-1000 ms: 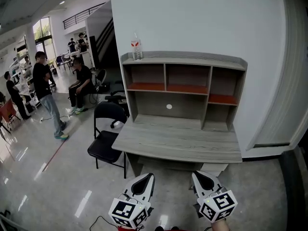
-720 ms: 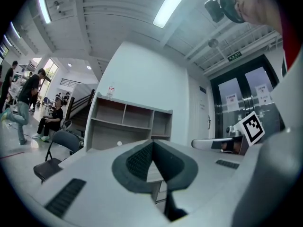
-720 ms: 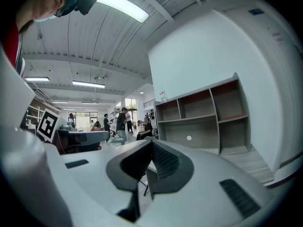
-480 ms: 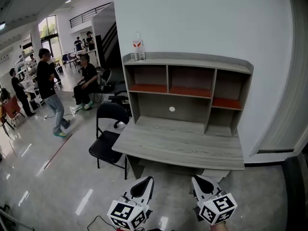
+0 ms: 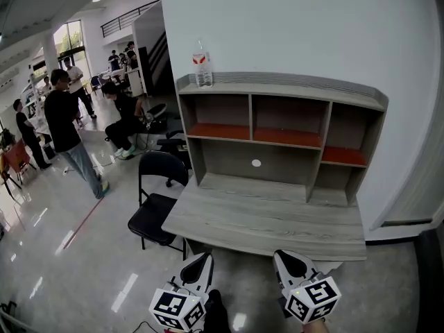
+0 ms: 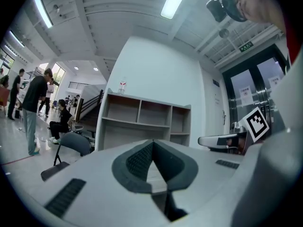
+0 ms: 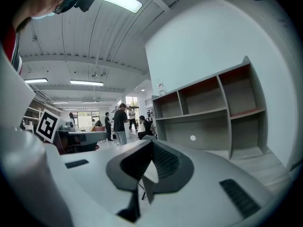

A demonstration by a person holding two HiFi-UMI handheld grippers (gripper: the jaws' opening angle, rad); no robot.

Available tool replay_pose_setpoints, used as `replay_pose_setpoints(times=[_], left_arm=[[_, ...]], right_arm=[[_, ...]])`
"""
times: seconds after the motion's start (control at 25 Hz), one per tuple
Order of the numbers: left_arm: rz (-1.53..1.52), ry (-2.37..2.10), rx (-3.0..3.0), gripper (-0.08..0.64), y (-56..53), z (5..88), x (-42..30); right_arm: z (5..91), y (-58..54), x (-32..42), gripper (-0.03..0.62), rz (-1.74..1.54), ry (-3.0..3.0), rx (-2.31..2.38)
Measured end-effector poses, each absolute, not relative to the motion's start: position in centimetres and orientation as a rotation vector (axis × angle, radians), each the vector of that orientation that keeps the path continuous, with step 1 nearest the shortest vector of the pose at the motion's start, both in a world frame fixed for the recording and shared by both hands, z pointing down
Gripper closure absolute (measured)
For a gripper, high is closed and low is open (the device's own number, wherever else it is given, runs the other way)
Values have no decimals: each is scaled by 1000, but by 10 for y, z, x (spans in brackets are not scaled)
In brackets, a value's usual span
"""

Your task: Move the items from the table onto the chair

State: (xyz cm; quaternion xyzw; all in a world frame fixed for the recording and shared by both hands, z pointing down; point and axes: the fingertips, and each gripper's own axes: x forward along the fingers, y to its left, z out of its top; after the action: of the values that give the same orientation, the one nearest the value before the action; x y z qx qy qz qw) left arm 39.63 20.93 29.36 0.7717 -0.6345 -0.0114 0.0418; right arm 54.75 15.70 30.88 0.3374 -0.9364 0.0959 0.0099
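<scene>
1. This looks like the approach. The left gripper (image 5: 203,259) and the right gripper (image 5: 282,257) both hang low in front of the grey wood-grain desk (image 5: 263,217), each with its jaws pressed together and nothing between them.
2. The only item I can see to move is the clear plastic water bottle with a red label (image 5: 202,66). It stands upright on the left end of the desk's top shelf (image 5: 298,91), well apart from both grippers.
3. To do it well, spread the jaws before reaching. Come at the bottle's body from the side and close squarely (a tall, light bottle probably tips easily).
4. The black folding metal chair (image 5: 154,210) stands just beside the desk's left edge with its seat free and lower than the desktop. The left gripper is on that side.
5. The desktop itself is bare, and the compartments look empty.
6. The room has a glossy grey floor (image 5: 83,269) and a white wall (image 5: 298,26) behind the desk. People (image 5: 66,127) stand and sit well away at the left.
</scene>
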Motion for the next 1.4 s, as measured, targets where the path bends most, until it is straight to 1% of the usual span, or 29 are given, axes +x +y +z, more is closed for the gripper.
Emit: replay_pose_setpoints(times=[0.36,0.6,0.84,1.0,1.08,1.16,1.2,1.32,1.4], left_arm=[[-60,-1833,2444,552,73,281,285],[-41,-1735,2560,551,-3,258,241],[-49,-1702,2554,551,-48,263,210],[5,-1711,2529,551,-65,265,200],[14,-1748,2578,551,-85,237,195],[-61,-1792,2671,551,-113,178,193],[-133,-1802,2721,535,-127,140,194],[-299,-1857,2797,369,-174,39,197],[-280,-1928,2768,315,-212,-2,197]], right_arm=[[302,29,420,580,298,-2910,1083],[291,-41,362,580,323,-2879,1157],[296,-79,351,580,328,-2799,1253],[306,-90,355,580,350,-2748,1267],[306,-96,354,580,352,-2741,1270],[302,-103,355,580,340,-2744,1280],[298,-105,357,580,333,-2747,1286],[287,-116,361,580,317,-2768,1299],[279,-124,361,580,298,-2785,1295]])
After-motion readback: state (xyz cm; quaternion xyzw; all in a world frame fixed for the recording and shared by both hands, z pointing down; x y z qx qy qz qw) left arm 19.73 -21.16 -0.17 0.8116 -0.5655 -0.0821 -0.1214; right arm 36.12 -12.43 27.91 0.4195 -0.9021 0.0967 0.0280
